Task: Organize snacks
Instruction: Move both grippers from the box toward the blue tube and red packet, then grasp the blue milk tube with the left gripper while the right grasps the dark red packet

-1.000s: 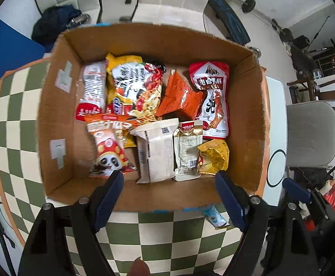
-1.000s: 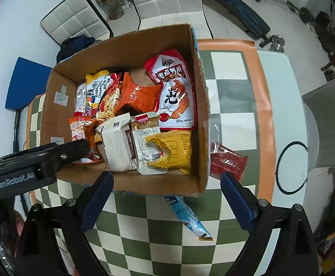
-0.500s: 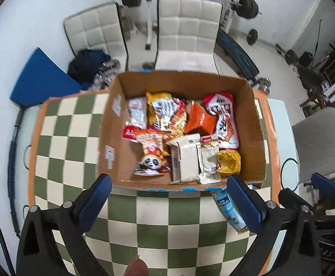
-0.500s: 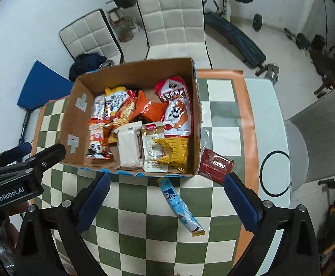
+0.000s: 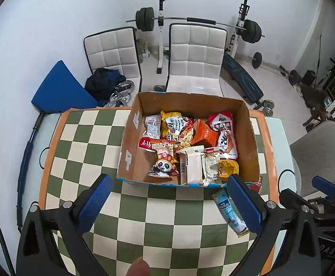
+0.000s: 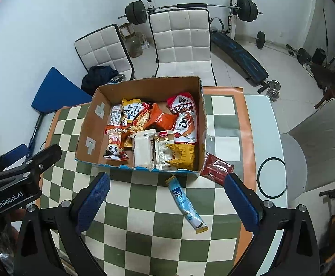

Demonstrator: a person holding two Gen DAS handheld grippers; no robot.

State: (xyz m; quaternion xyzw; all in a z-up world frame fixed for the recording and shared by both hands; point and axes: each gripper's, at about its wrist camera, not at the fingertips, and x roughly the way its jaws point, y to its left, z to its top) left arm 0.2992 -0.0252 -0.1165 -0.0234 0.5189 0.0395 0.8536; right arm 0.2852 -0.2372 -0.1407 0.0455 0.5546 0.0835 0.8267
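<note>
A cardboard box (image 5: 130, 138) (image 6: 87, 124) stands on the far half of the green-checked tablecloth (image 5: 87, 151), filled with several snack packets, among them a panda packet (image 5: 164, 164) and a red-and-white pouch (image 5: 225, 135). A light-blue stick packet (image 5: 229, 211) (image 6: 186, 204) lies on the cloth in front of the box's right corner. A dark-red packet (image 6: 217, 168) lies by the box's right side. My left gripper (image 5: 167, 181) hangs open and empty above the near cloth. My right gripper (image 6: 166, 179) is open too, holding nothing, with the blue packet below between its fingers.
Two white padded chairs (image 5: 197, 55) stand behind the table, and a barbell rack (image 5: 190, 20) and bench lie beyond them. A blue mat (image 5: 59, 89) leans at the back left. A grey chair (image 6: 324, 138) stands at the right, past the white table edge (image 6: 271, 138).
Both grippers have risen and drawn back from the box, which now looks smaller, with the room in view. The left jaws have spread wider. The packets have not moved.
</note>
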